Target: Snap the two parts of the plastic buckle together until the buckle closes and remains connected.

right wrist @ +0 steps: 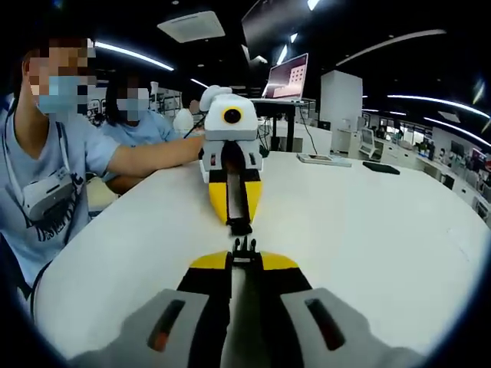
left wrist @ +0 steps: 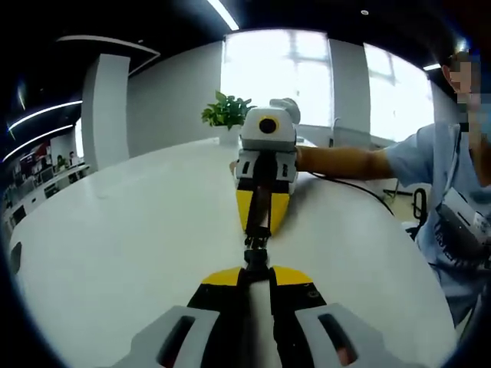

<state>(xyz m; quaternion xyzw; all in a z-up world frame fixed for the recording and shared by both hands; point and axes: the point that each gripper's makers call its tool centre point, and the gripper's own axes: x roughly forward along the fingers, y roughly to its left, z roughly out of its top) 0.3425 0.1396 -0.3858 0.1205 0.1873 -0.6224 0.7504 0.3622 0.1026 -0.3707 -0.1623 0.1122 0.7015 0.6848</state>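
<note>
Two halves of a black plastic buckle meet end to end above the white table (left wrist: 115, 238). My left gripper (left wrist: 255, 274) is shut on the near buckle half (left wrist: 257, 261). The right gripper (left wrist: 259, 228) faces it, shut on the other buckle half (left wrist: 255, 241). In the right gripper view my right gripper (right wrist: 244, 261) is shut on its pronged half (right wrist: 244, 247), and the left gripper (right wrist: 238, 218) holds the other half (right wrist: 240, 227) just beyond. A thin gap seems to separate the halves there; whether they are latched I cannot tell.
A potted plant (left wrist: 226, 111) stands at the table's far side. A person (left wrist: 445, 176) sits at the right edge of the table, an arm stretched over it. A flat device (right wrist: 326, 159) and a dark object (right wrist: 381, 167) lie on the table (right wrist: 368, 222).
</note>
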